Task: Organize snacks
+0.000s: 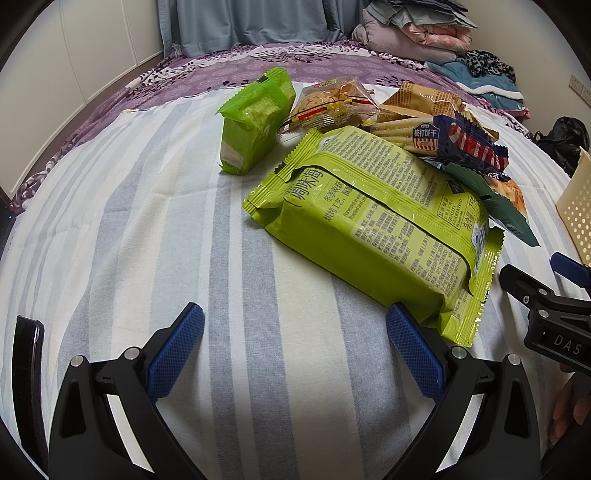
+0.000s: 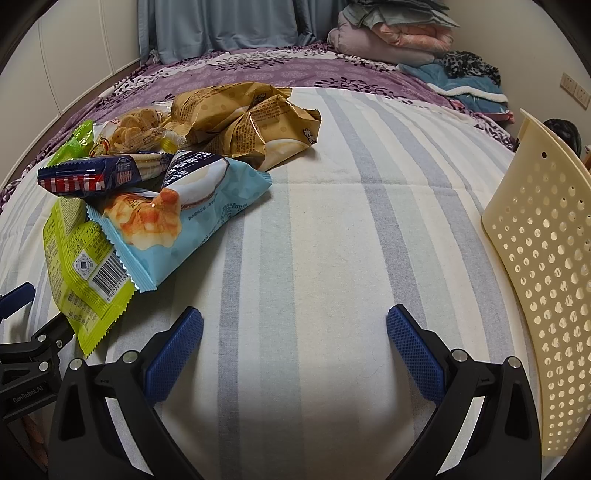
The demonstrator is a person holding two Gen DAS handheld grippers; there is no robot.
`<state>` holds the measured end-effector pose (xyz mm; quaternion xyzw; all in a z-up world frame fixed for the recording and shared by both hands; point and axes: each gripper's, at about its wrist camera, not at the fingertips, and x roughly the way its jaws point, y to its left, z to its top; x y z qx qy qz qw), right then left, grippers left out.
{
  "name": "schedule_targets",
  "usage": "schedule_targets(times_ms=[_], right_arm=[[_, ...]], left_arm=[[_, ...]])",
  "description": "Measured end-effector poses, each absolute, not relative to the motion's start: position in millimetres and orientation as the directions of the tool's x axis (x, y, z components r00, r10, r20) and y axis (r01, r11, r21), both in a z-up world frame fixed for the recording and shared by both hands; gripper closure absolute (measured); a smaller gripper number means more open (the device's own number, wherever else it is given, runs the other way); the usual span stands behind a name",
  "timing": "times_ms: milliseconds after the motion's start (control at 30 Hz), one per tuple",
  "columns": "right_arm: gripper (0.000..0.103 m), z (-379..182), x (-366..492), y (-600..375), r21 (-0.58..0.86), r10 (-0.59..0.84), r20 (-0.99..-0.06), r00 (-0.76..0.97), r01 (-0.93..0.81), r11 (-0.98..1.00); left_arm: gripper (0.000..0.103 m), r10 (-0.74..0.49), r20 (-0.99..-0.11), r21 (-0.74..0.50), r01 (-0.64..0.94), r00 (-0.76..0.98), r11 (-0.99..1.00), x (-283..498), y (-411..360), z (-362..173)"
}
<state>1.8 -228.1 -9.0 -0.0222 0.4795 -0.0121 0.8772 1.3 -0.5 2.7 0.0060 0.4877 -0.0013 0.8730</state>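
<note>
Left gripper (image 1: 295, 350) low over the striped sheet (image 1: 147, 221) of the bed, fingers (image 1: 177, 354) spread wide, nothing between them. Right gripper (image 2: 295, 350) likewise — fingers wide, empty, bare sheet beneath.

Snacks heaped together on the sheet. In the left wrist view the large lime-green packet (image 1: 373, 221) lies flat at about 1 o'clock, its near corner just beside the right-hand finger pad; whether they touch I cannot tell. A small bright green packet (image 1: 255, 118) stands on end at 12 o'clock, apart from the big one. Behind: a clear bag of round crackers (image 1: 328, 103), a navy cracker sleeve (image 1: 454, 140), tan wrappers (image 1: 421, 98).

In the right wrist view the heap sits at 10 to 11 o'clock, a light blue packet (image 2: 192, 221) overlapping the lime-green one. A cream perforated basket (image 2: 546, 266) stands at 3 o'clock, well apart from the heap.

Folded clothes (image 1: 417, 29) at the far end of the bed.
</note>
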Motion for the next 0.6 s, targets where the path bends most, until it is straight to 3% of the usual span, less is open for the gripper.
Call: schedule_targets(times_ms=[600], right_arm=[[0.005,-7.0,-2.1,-229.8,-0.051,-0.042,-0.836,0.547,-0.002,0.999]], left_arm=[[0.002,-0.008,-0.848,0.000,0.015,0.529,1.000,-0.9,1.5,5.0]])
